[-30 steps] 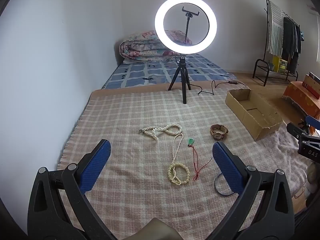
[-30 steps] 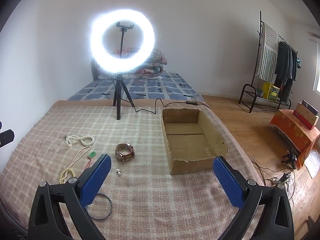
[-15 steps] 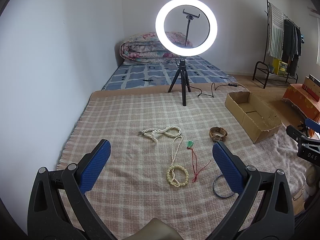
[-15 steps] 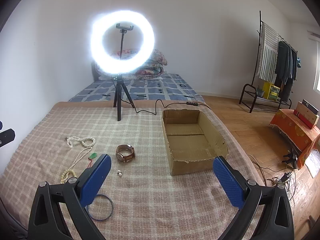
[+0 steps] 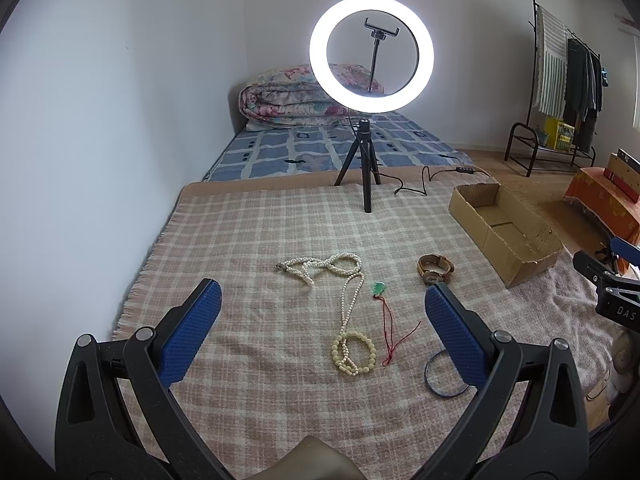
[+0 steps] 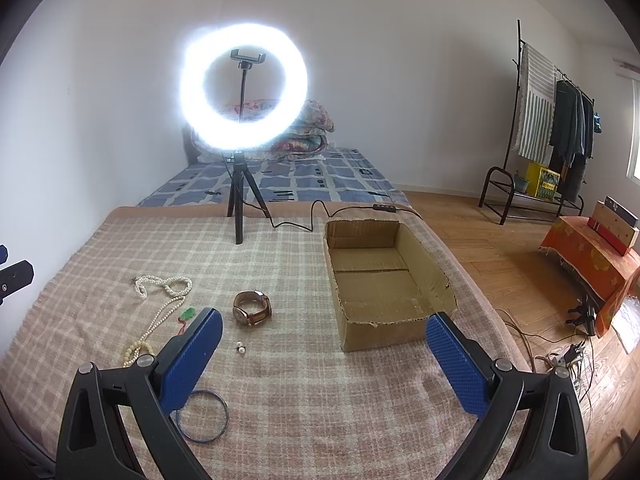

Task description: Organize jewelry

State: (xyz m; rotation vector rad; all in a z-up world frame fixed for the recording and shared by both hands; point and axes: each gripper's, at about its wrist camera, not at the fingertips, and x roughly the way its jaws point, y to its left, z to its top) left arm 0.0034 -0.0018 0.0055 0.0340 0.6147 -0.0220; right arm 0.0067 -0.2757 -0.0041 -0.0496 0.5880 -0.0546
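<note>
1. The left gripper (image 5: 320, 320) hovers over the checked blanket (image 5: 248, 240) with its jaws spread wide, nothing between the blue pads (image 5: 192, 328).
2. The right gripper (image 6: 322, 354) is likewise wide open and empty – its left pad (image 6: 192, 356) overlaps the blue bangle (image 6: 208, 420) in view.
3. In the left wrist view, the white pearl necklace (image 5: 320, 264) lies at 12 o'clock from the gripper's gap, and a bead strand (image 5: 350, 304) runs down to a cream bead bracelet (image 5: 354, 350).
4. The green pendant on a red cord (image 5: 378, 289) sits just beside the strand, at 1 o'clock.
5. The brown watch (image 6: 252, 308) rests near the open cardboard box (image 6: 384, 280) – apart from it, at its 9 o'clock.
6. Two small pearl earrings (image 6: 240, 347) lie at 6 o'clock from the watch.
7. A lit ring light (image 6: 244, 88) stands on its tripod at the blanket's far edge.
</note>
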